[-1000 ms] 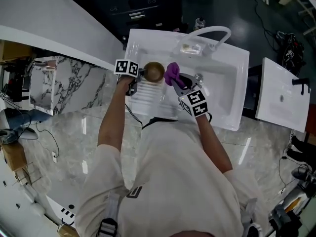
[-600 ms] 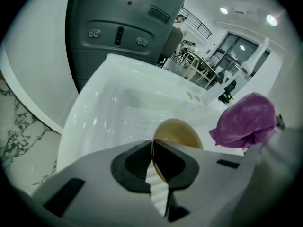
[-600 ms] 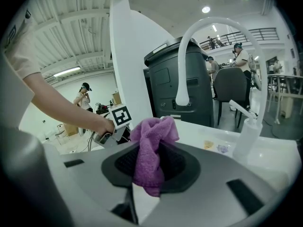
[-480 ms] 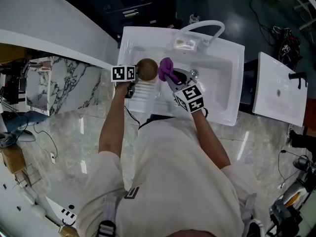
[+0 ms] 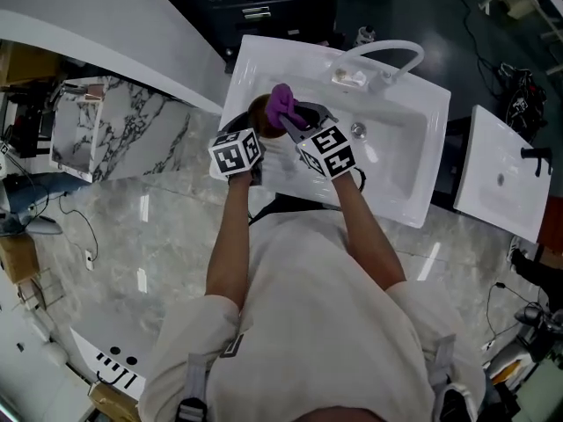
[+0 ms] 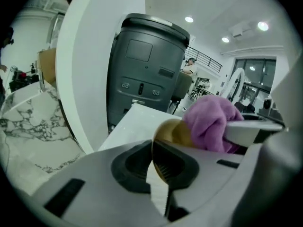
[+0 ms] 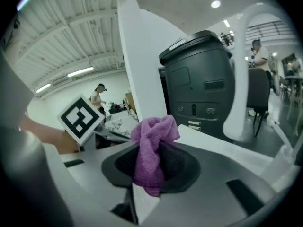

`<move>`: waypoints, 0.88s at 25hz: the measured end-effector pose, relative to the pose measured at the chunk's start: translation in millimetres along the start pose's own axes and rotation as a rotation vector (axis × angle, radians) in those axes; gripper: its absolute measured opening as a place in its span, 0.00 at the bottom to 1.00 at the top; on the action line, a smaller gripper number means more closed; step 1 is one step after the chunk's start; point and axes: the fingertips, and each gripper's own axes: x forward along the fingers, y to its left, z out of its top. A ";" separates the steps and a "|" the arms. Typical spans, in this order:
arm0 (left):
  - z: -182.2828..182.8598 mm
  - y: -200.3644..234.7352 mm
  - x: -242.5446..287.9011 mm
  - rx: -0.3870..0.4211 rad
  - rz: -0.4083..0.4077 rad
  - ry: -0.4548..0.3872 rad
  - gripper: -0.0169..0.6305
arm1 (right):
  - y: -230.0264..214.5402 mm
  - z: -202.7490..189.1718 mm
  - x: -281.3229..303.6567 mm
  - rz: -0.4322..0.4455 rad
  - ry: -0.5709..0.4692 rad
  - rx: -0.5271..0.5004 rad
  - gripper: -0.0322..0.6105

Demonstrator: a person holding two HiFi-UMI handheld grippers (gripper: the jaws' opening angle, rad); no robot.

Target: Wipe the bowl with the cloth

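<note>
The left gripper [image 5: 253,130] holds the brown bowl [image 5: 258,109] by its rim. Its jaws have just been closing and now stand narrow, with the thin rim of the bowl [image 6: 171,132] clamped between them. The right gripper [image 5: 292,120] is clamped on the bunched purple cloth [image 5: 282,101], which sticks up from its jaws as a loose knot [image 7: 152,145] and lies against the bowl's right side [image 6: 211,122]. Both are held up above the far-left part of the white sink [image 5: 412,161], close to its left rim and over the ribbed drainboard [image 5: 280,170]. To the right the basin lies open around the drain [image 5: 358,131], giving free room that way. The faucet [image 5: 387,54] arches over the far rim, well apart from the cloth. On the left a white curved wall [image 5: 106,25] runs near the sink's corner, and a dark grey cabinet [image 6: 144,70] stands just behind the far edge.
</note>
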 end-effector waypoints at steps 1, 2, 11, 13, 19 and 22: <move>3.8 0.2 -5.3 0.020 0.021 -0.017 0.05 | 5.3 -3.9 5.9 0.001 0.052 -0.055 0.18; 8.0 0.0 -10.5 0.046 0.040 -0.033 0.05 | 9.3 -8.0 11.0 -0.007 0.105 -0.115 0.18; 13.6 -12.4 -52.7 0.099 -0.009 -0.082 0.06 | 54.4 -27.4 41.9 -0.051 0.385 -0.518 0.18; 6.1 -13.4 -58.4 0.094 -0.042 -0.069 0.06 | 61.5 -31.4 42.8 -0.055 0.401 -0.545 0.18; -14.4 -6.0 -70.6 0.151 -0.084 -0.033 0.06 | 83.2 -42.4 43.6 -0.089 0.401 -0.566 0.18; -24.6 -6.8 -74.5 0.202 -0.129 -0.016 0.06 | 90.6 -49.8 43.3 -0.117 0.411 -0.653 0.18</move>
